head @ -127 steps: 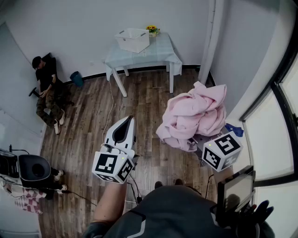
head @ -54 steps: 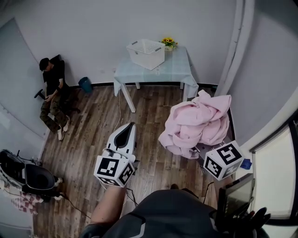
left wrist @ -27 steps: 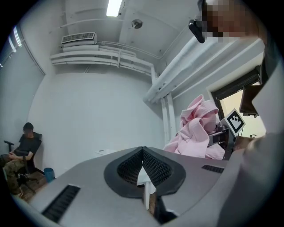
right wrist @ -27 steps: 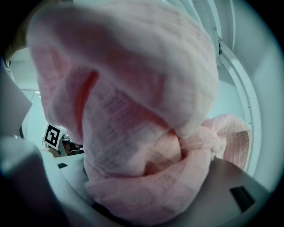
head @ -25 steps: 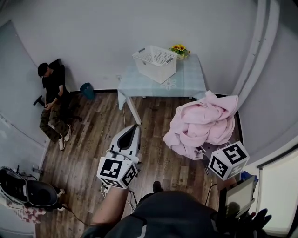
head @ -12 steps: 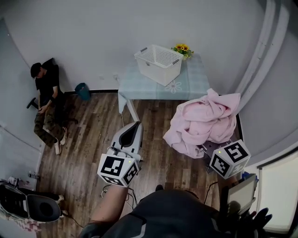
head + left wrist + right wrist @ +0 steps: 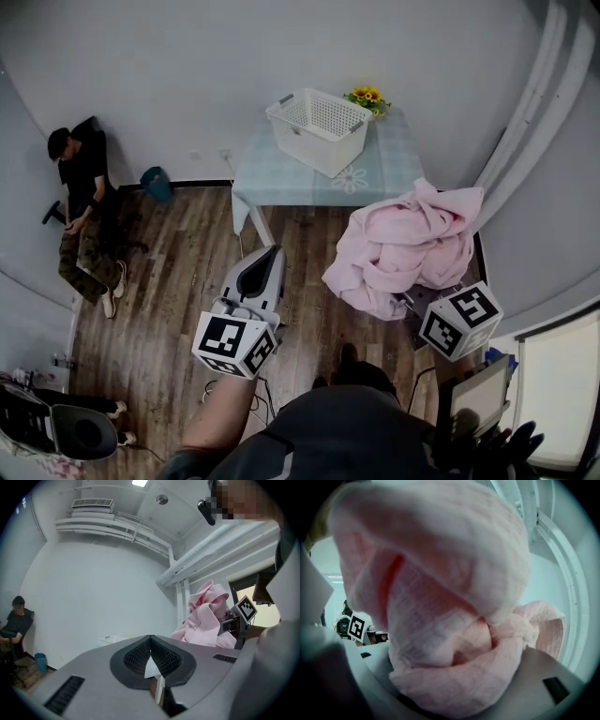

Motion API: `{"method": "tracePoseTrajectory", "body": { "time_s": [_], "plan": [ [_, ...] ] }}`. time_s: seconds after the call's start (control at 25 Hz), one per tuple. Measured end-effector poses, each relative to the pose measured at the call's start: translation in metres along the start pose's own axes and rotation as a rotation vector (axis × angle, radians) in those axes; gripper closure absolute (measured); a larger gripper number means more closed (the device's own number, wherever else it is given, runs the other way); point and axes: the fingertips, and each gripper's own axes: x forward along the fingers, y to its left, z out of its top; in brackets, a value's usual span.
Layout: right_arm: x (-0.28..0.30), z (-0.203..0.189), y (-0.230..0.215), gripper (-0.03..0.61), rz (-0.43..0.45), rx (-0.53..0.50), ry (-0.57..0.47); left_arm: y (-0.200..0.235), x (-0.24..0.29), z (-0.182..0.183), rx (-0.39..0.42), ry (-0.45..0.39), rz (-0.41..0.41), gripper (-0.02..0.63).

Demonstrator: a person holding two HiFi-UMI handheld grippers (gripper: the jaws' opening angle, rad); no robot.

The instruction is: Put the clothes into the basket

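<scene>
**Clothes (image 7: 403,239) in the gripper, basket not yet reached**

The right gripper (image 7: 419,302) is clamped on the clothes. In the right gripper view the pink fabric fills nearly the whole frame: a thick roll of it is wedged between the two grey jaws and more is heaped above. From the head view the bundle rides on top of that gripper and spills forward and down over its front, so only the marker cube and a bit of dark body show behind the cloth.

The left gripper (image 7: 265,255) carries nothing. Its jaws meet at the tips with no cloth between them, and it is held level out in front, to the left of the bundle and apart from it.

Further out, the white basket (image 7: 305,141) stands on the worktop (image 7: 380,173) against the far wall, beside a small pot of flowers (image 7: 367,96). As far as its mesh inside shows, it looks empty. The clothes hang in the air over the wooden floor (image 7: 178,272), short of the worktop, with the basket ahead and to the left of them.

So I judge the pick-up done. What is left is the rest of the carry, getting the bundle over the rim, and letting go. No other loose clothes are visible on the floor. A person (image 7: 82,202) sits against the left wall, well clear.
</scene>
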Motion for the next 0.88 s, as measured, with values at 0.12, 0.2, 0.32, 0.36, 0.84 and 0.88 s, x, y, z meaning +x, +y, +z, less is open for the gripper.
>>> {"method": "tracePoseTrajectory", "body": {
  "time_s": [0.12, 0.2, 0.32, 0.36, 0.84, 0.88],
  "plan": [
    [0.01, 0.008, -0.004, 0.259, 0.008, -0.004, 0.003, 0.006, 0.009, 0.006, 0.0, 0.005, 0.004, 0.604],
    [0.024, 0.011, -0.015, 0.259, 0.016, 0.007, 0.0, 0.014, 0.023, 0.007, 0.0, 0.009, 0.011, 0.606],
    [0.053, 0.016, -0.035, 0.259, 0.032, 0.016, -0.004, 0.032, 0.053, 0.01, -0.003, 0.006, 0.017, 0.604],
    [0.066, 0.018, -0.048, 0.259, 0.039, 0.015, -0.004, 0.039, 0.069, 0.011, 0.003, 0.006, 0.022, 0.604],
    [0.133, 0.04, -0.131, 0.259, 0.093, 0.033, -0.037, 0.071, 0.173, 0.022, 0.053, 0.033, 0.07, 0.604],
    [0.135, 0.041, -0.134, 0.259, 0.091, 0.032, -0.041, 0.071, 0.175, 0.022, 0.056, 0.034, 0.069, 0.606]
  ]
}}
